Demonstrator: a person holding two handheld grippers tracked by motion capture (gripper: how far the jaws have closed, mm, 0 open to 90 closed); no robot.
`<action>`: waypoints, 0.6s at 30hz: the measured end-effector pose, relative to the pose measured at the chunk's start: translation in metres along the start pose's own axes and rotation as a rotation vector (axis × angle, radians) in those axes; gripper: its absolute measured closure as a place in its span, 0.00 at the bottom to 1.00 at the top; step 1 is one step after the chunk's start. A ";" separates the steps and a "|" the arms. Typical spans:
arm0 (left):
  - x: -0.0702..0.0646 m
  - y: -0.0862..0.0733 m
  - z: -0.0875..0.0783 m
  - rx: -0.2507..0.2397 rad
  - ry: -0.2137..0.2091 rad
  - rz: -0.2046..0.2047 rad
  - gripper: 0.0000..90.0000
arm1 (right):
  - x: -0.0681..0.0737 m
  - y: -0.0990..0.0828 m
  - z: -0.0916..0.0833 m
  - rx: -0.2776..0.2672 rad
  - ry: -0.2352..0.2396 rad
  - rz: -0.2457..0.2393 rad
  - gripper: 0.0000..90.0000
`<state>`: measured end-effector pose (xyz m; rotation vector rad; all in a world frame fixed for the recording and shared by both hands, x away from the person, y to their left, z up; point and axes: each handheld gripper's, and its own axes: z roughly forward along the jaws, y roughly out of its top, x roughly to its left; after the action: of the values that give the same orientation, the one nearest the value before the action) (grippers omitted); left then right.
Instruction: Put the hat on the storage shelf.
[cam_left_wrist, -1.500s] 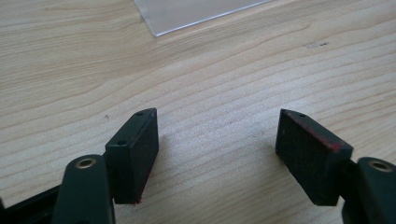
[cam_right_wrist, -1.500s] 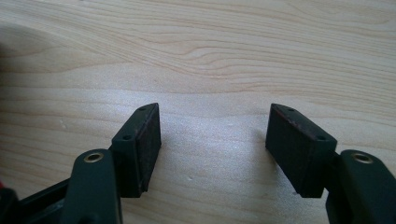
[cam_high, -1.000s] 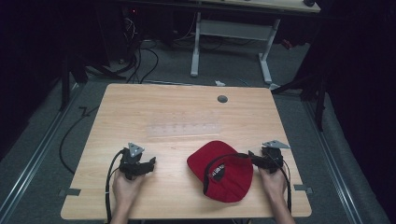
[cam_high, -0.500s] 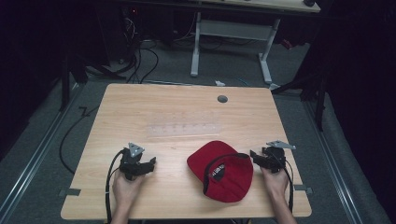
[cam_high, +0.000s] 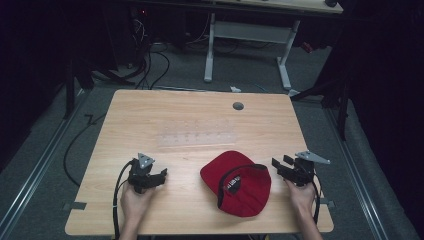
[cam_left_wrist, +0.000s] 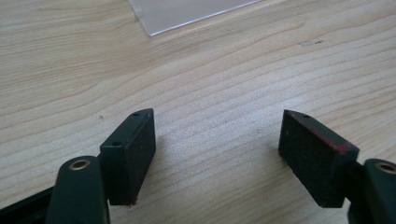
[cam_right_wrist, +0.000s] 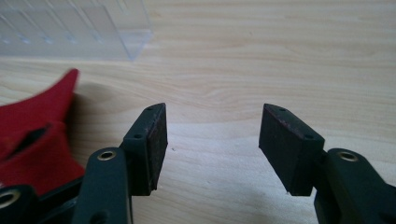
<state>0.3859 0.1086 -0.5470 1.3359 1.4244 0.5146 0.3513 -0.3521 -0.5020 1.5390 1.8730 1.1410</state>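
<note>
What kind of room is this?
Probably a lab or workshop: a light wooden table stands on grey carpet, black cables trail across the floor behind it, and a person holds a black two-jaw tool in each hand.

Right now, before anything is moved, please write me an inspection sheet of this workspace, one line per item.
Surface: wooden table, with a round grey cable hole near the far edge.
Job's things: red cap lying near the front edge; clear plastic organiser at mid-table.
Clutter: nothing seen.
Grippers: left gripper open, holding nothing, left of the cap; right gripper open, holding nothing, just right of the cap and apart from it.
Cables: one black cable trails from the left gripper; more cables lie on the floor behind the table.
Surroundings: dark room, grey floor, white legs of a second desk beyond.
</note>
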 end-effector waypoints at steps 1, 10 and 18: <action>0.000 0.000 0.000 0.000 0.000 0.000 0.31 | 0.001 0.000 -0.002 -0.005 0.005 -0.003 0.47; 0.000 0.000 0.000 0.002 0.000 0.000 0.30 | 0.015 0.004 -0.030 -0.072 0.077 -0.015 0.42; 0.000 0.000 0.000 0.001 0.001 -0.001 0.30 | 0.043 0.000 -0.028 -0.021 0.175 -0.075 0.39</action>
<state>0.3857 0.1084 -0.5470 1.3362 1.4259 0.5141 0.3183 -0.3194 -0.4799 1.3840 2.0068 1.2922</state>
